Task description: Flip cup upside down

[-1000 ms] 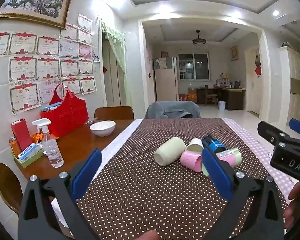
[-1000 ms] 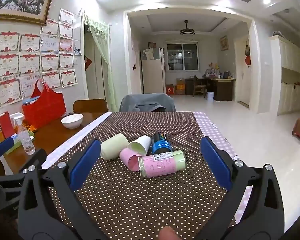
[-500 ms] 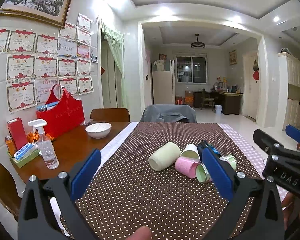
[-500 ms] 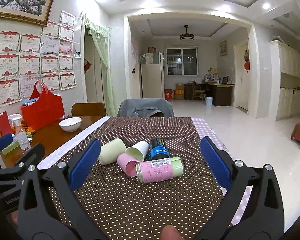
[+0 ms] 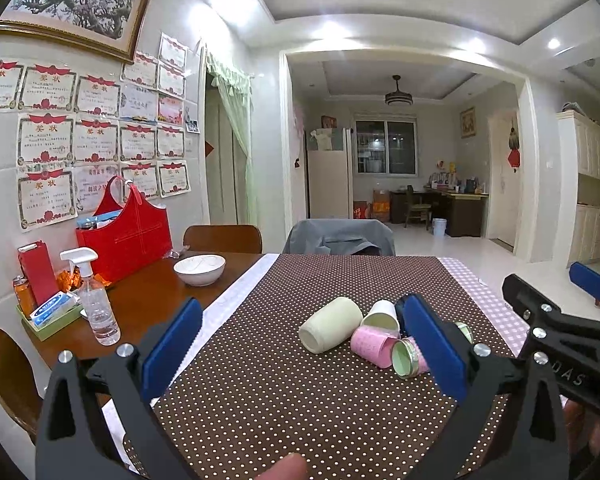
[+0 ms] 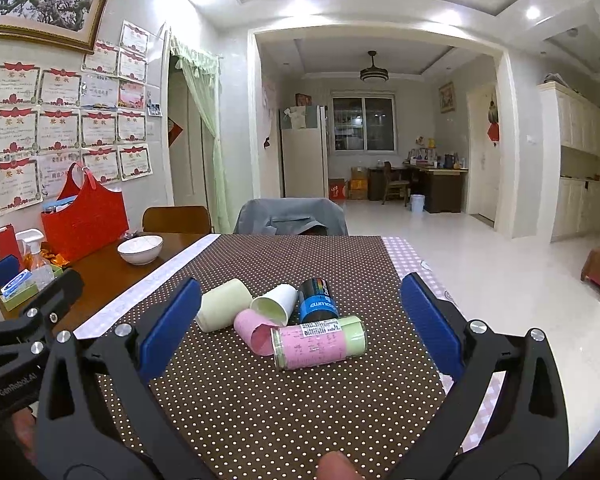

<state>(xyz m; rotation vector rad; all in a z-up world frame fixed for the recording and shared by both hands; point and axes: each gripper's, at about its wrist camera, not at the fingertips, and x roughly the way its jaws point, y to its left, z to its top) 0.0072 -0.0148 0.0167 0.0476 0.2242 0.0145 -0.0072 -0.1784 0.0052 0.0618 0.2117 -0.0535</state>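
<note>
Several cups lie on their sides in a cluster on the brown dotted tablecloth (image 6: pixel 260 400): a pale green cup (image 6: pixel 224 305) (image 5: pixel 331 325), a white cup (image 6: pixel 276 304) (image 5: pixel 382 315), a pink cup (image 6: pixel 254 330) (image 5: pixel 372 346), a blue-black cup (image 6: pixel 318 300), and a pink-and-green labelled cup (image 6: pixel 320 342) nearest me. My right gripper (image 6: pixel 300 320) is open and empty, a little short of the cluster. My left gripper (image 5: pixel 300 340) is open and empty, to the cluster's left and short of it. The right gripper's body (image 5: pixel 560 344) shows at the right of the left wrist view.
A white bowl (image 5: pixel 199 269), a spray bottle (image 5: pixel 96 304), a red bag (image 5: pixel 128 232) and a green tray with boxes (image 5: pixel 48 316) stand on the bare wood at the table's left by the wall. A chair with a grey cover (image 5: pixel 340 238) is at the far end.
Both grippers have pulled back and risen slightly, so the cups sit lower and farther off. The cups have not moved. Both grippers stay open.
</note>
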